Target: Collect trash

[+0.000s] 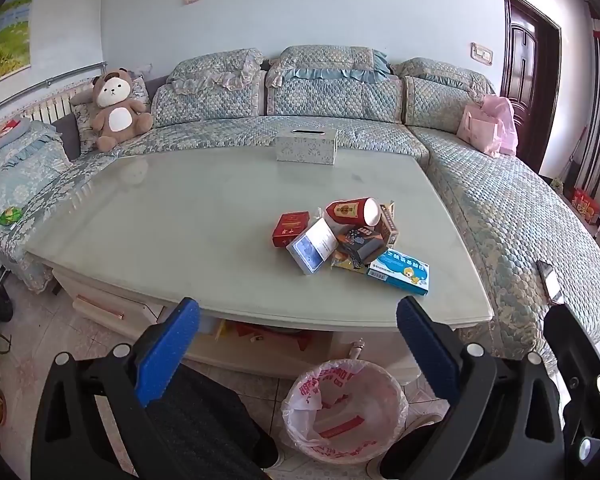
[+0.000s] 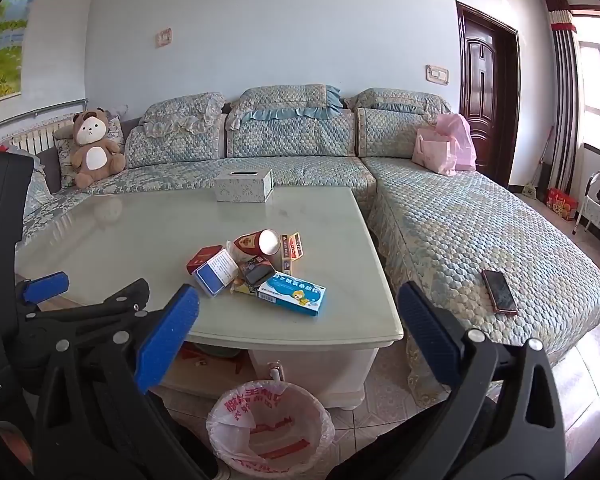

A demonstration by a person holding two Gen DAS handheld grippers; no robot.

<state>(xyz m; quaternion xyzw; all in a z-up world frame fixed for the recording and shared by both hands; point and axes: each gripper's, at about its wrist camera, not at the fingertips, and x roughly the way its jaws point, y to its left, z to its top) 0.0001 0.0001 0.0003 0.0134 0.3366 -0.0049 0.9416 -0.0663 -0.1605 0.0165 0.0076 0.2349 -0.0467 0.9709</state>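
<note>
The trash pile (image 1: 354, 240) sits heaped on the counter (image 1: 180, 216), toward the near edge above the lined bin (image 1: 342, 408) on the floor, likely so items can drop straight in; a blue medicine box (image 1: 398, 272) lies nearest the bin, a red cup (image 1: 350, 210) tipped on the far side; the left hand-held gripper (image 1: 298, 344) and right hand-held gripper (image 2: 298, 336) hover short of the bin, jaws apart and empty; something red, perhaps packaging, lies inside the bin.

Home living room: quilted corner sofa (image 2: 300, 148) wraps a low bench (image 2: 140, 232), teddy bear (image 2: 94, 146) on the cushions, radiator (image 2: 40, 138), wooden door (image 2: 486, 92), curtained window (image 2: 598, 80), tiled floor.
</note>
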